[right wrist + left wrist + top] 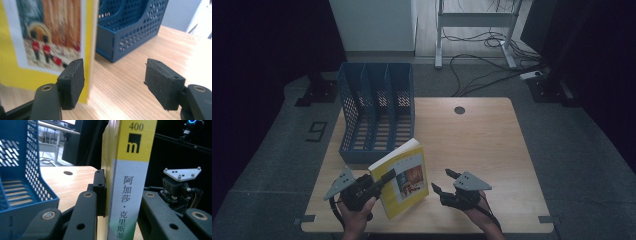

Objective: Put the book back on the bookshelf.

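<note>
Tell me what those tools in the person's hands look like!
Both tools are black. Each, the left tool and the right tool, has two chunky jaws with ridged pads, round rivets along the links, and a grey three-cornered plate with screws on top. A black cable trails from each.

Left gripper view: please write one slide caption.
Left tool clamps a yellow-and-white paperback book by its spine beside a blue plastic file rack.

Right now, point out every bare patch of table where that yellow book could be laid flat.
Free: the table's whole right half, from the blue file rack to the right edge, beyond the right gripper. Crowded: the near-left corner, where the left gripper holds the yellow book before the rack.
</note>
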`<action>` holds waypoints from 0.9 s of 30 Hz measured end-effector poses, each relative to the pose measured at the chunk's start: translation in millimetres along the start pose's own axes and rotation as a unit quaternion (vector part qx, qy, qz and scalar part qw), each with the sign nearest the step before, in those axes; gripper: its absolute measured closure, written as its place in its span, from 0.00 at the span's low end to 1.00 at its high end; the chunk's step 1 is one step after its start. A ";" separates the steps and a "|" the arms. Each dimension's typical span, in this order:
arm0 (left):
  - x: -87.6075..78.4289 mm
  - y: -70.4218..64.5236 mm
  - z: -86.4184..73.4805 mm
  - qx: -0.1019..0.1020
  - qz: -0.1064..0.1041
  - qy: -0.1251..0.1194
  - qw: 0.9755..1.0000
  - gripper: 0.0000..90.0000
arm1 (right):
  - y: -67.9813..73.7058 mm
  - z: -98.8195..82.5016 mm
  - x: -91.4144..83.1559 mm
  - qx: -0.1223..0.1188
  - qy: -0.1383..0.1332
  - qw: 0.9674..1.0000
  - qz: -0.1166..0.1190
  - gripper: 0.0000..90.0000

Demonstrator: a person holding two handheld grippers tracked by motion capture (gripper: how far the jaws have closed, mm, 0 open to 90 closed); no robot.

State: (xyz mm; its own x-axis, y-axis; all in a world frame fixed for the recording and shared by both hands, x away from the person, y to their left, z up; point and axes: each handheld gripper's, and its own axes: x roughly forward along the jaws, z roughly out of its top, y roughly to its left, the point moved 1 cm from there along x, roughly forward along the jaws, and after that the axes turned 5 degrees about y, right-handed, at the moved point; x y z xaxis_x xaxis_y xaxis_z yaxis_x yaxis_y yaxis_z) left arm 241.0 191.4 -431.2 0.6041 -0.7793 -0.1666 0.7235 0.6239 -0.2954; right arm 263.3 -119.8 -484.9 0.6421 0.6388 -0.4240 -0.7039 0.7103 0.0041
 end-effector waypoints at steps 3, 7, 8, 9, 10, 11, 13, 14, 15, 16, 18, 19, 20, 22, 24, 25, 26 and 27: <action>-2.1 0.7 1.9 -0.003 0.006 -0.004 1.000 0.84 | -4.7 -3.4 0.7 0.011 0.003 1.000 -0.003 0.34; -6.2 2.1 8.2 -0.010 0.013 -0.016 1.000 0.84 | -15.1 -11.6 3.4 0.045 0.010 0.999 0.001 0.35; -8.3 2.3 11.4 -0.011 0.019 -0.021 1.000 0.84 | -17.6 -13.8 4.4 0.054 0.012 0.998 0.004 0.35; -9.1 2.4 12.7 -0.013 0.022 -0.025 0.999 0.84 | -18.4 -14.3 4.5 0.054 0.014 0.998 0.004 0.35; -9.1 2.4 12.7 -0.013 0.022 -0.025 0.999 0.84 | -18.4 -14.3 4.5 0.054 0.014 0.998 0.004 0.35; -10.5 3.0 14.3 -0.015 0.028 -0.027 0.999 0.84 | -18.9 -15.0 4.9 0.055 0.013 0.998 0.003 0.35; -11.8 4.9 17.9 -0.023 0.039 -0.035 0.998 0.84 | -20.9 -17.5 5.9 0.062 0.017 0.998 0.002 0.35; -11.8 4.9 17.9 -0.023 0.039 -0.035 0.998 0.84 | -20.9 -17.5 5.9 0.062 0.017 0.998 0.002 0.35; -12.0 5.6 19.5 -0.027 0.041 -0.036 0.998 0.84 | -22.1 -20.0 7.2 0.067 0.021 0.998 0.003 0.35; -11.9 6.1 21.8 -0.029 0.044 -0.036 0.998 0.84 | -22.1 -20.0 7.2 0.067 0.021 0.998 0.003 0.35; -10.1 5.5 27.1 -0.030 0.054 -0.036 0.997 0.84 | -24.6 -22.2 8.2 0.077 0.026 0.997 0.006 0.35; -10.1 5.5 27.1 -0.030 0.054 -0.036 0.997 0.84 | -24.6 -22.2 8.2 0.077 0.026 0.997 0.006 0.35; -9.0 4.2 29.4 -0.027 0.059 -0.035 0.997 0.84 | -25.9 -22.7 8.4 0.084 0.024 0.996 0.007 0.35; -7.2 2.3 32.7 -0.023 0.068 -0.034 0.997 0.84 | -29.0 -23.9 8.9 0.089 0.025 0.996 0.004 0.35; -4.3 -1.4 38.8 -0.018 0.074 -0.037 0.996 0.84 | -33.8 -27.6 10.2 0.098 0.031 0.995 0.004 0.35; -4.3 -1.4 38.8 -0.018 0.074 -0.037 0.996 0.84 | -33.8 -27.6 10.2 0.098 0.031 0.995 0.004 0.35; -2.4 -3.4 43.3 -0.017 0.073 -0.040 0.996 0.84 | -35.6 -31.2 12.3 0.101 0.039 0.994 0.001 0.35; -2.4 -3.4 43.3 -0.017 0.073 -0.040 0.996 0.84 | -35.7 -32.6 13.1 0.102 0.044 0.994 0.000 0.35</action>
State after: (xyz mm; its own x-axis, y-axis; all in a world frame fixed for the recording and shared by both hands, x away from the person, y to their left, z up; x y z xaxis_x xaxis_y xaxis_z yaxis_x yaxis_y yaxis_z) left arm 251.6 193.6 -389.0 0.7272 -0.6731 -0.1351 0.6155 0.7263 -0.3060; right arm 287.0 -146.4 -520.1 0.6060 0.6170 -0.5021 -0.6220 0.7610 0.1845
